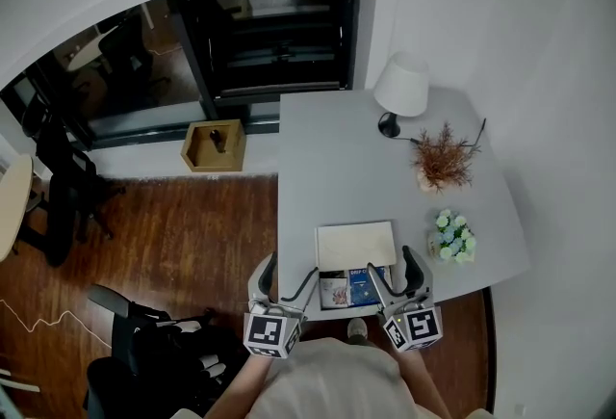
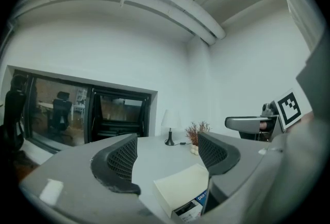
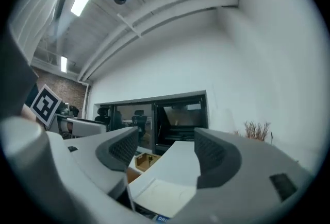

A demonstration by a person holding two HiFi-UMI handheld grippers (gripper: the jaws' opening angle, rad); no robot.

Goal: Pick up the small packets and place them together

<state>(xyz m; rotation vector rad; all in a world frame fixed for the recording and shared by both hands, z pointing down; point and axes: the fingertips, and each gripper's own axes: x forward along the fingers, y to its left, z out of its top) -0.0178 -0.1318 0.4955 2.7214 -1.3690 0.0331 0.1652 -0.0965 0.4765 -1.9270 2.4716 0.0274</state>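
Blue packets (image 1: 367, 286) lie between left hand-held gripper (image 1: 289, 270) and right hand-held gripper (image 1: 392, 266), both agape.

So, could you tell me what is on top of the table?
A lamp, dried plant, flowers, a cream box, some packets; the left gripper and right gripper hide the near edge.

Two packets (image 1: 335, 291), one cream box (image 1: 356, 245), one lamp (image 1: 401, 88), two plants (image 1: 443, 157)
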